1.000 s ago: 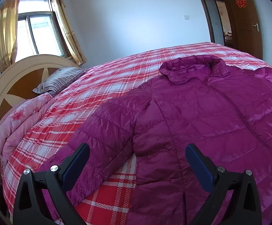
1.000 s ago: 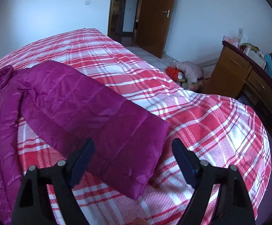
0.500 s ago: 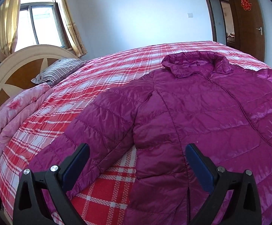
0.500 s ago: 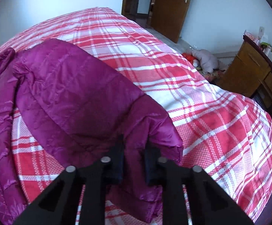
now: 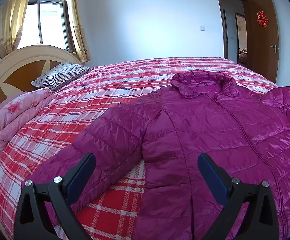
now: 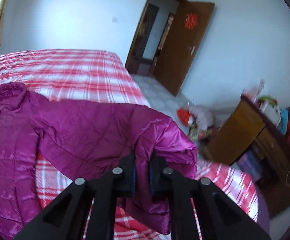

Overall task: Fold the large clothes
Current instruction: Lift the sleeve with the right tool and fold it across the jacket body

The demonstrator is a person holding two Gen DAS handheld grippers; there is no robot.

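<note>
Two grippers worked on the purple jacket (image 5: 215, 132), spread flat on the checked bed (image 5: 113, 92). The right gripper (image 6: 142, 172) pinched the right sleeve (image 6: 105, 134); the left gripper (image 5: 145, 172) was wide and empty. That shiny, puffy sleeve could slip out or drag the jacket crooked.

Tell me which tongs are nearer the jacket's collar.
Left. The left tongs hang open over the hem, facing the collar; the right tongs grip a sleeve cuff out to the side.
</note>
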